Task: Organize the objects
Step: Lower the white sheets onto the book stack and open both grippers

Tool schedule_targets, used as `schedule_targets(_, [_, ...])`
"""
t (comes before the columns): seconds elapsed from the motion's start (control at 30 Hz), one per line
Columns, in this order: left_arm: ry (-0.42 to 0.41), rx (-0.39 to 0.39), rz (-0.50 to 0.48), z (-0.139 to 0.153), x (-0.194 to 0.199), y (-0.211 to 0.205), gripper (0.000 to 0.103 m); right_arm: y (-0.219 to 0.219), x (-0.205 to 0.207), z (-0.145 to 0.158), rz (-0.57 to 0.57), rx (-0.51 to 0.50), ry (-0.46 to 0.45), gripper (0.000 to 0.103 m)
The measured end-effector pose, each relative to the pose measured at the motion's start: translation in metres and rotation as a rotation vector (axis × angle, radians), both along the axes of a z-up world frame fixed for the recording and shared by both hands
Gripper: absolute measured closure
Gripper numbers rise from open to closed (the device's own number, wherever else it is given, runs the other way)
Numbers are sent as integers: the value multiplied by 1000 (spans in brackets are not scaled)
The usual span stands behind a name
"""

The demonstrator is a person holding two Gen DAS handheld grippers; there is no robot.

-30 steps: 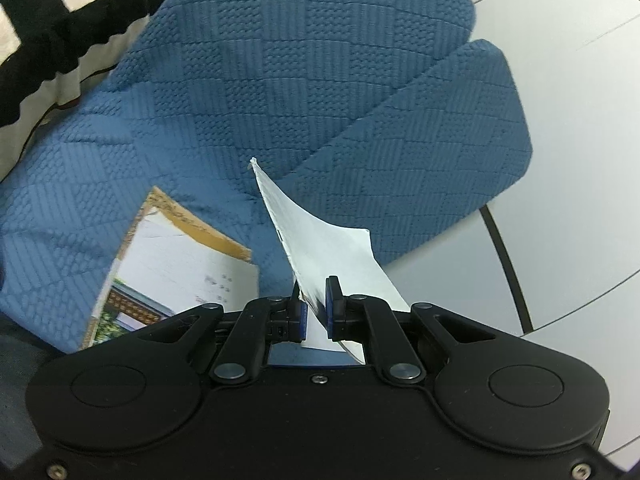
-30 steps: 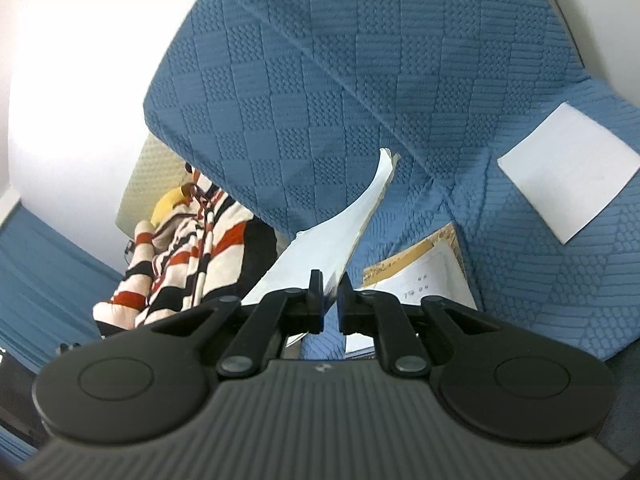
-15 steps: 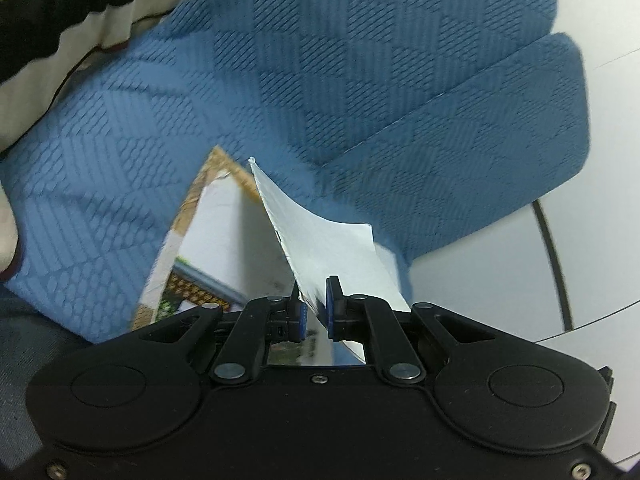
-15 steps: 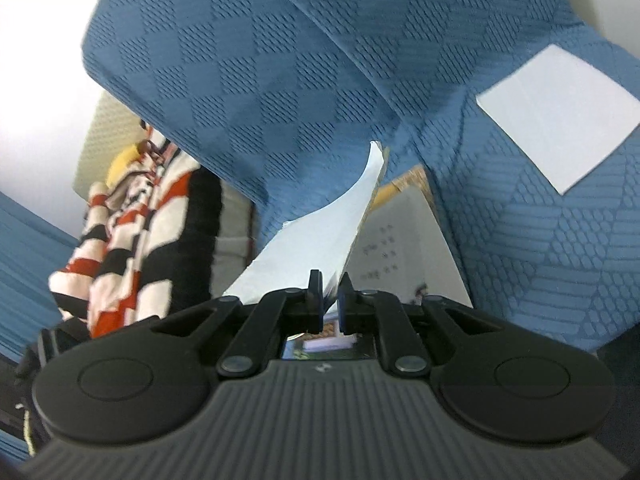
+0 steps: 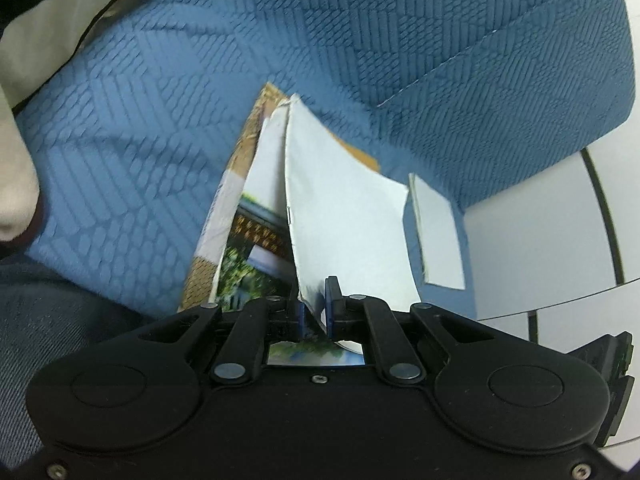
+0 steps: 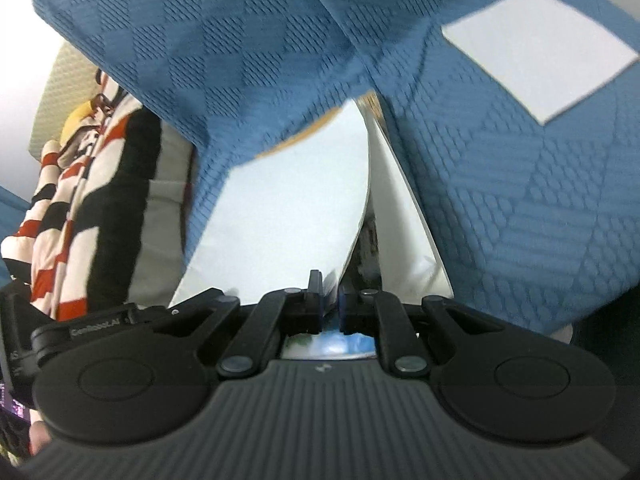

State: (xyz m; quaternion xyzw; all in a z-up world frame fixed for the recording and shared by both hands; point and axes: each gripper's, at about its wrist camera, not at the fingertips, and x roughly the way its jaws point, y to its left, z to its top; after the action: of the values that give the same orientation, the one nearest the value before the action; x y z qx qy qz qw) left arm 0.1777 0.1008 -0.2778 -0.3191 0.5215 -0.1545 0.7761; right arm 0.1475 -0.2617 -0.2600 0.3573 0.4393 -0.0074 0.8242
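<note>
White paper sheet [image 5: 344,216] is pinched by both our left gripper [image 5: 315,300] and right gripper [image 6: 329,293] jaws (closed tight); uneven pulling could tear it above the booklet [image 5: 244,236].

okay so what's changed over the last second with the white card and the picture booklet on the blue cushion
Both tongs, left and right, have carried the white card down toward the picture booklet on the blue cushion; its far corner now sits at the booklet. Unchanged: both stay clamped on the card, and the small white card lies alongside.
</note>
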Motion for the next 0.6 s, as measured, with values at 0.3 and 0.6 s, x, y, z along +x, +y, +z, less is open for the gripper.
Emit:
schedule_targets(0.3, [8,40,-27,-1,0,-10,95,2,-2,-7,34,-12,17,91])
schedule_targets(0.6, [-13,92,-26,15,-10,-13,63,-2,-7,4,31,-45,15,81])
